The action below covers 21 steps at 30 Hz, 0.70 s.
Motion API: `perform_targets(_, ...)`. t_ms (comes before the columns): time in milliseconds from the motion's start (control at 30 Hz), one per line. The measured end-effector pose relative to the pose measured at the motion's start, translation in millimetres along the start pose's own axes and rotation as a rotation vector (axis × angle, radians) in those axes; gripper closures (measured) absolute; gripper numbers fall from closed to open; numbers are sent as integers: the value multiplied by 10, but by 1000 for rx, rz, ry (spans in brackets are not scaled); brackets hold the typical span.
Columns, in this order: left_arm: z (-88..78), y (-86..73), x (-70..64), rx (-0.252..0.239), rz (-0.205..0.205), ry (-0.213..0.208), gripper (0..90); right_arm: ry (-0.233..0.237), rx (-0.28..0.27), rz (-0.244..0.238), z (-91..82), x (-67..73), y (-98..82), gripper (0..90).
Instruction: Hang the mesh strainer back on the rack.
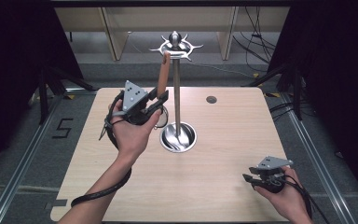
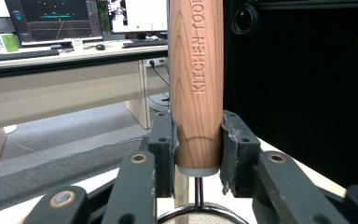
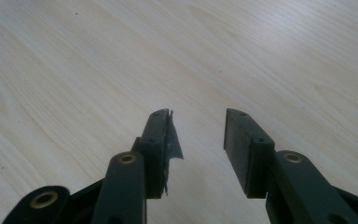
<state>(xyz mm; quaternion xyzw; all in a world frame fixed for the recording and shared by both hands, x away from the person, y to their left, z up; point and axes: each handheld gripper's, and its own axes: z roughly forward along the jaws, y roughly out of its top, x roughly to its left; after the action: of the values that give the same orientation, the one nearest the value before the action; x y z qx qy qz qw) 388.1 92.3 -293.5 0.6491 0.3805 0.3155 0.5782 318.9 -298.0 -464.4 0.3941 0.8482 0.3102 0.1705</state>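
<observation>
The left gripper (image 1: 161, 99) clamps the wooden handle (image 2: 196, 84) of a strainer near its lower end, holding it upright beside the steel rack (image 1: 177, 93), likely so its top can meet a hook (image 1: 186, 56). The right gripper (image 1: 248, 178) rests open and empty, low over the table (image 1: 223, 140), well apart from the work.
</observation>
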Motion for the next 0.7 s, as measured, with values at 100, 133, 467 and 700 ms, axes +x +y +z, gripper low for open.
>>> perform_targets(100, 19, -7, -1, 1, -1, 6, 682, 0, 0, 0, 1, -2, 0, 616)
perform_targets(133, 27, -5, 7, -6, 16, 15, 682, 0, 0, 0, 1, -2, 0, 616)
perform_targets(467, 82, 6, 15, 13, 49, 32, 680, -3, -1, 5, 5, 5, -3, 616)
perform_targets(700, 138, 24, 20, 34, 45, 29, 680, -3, 1, 1, 1, -3, 0, 616)
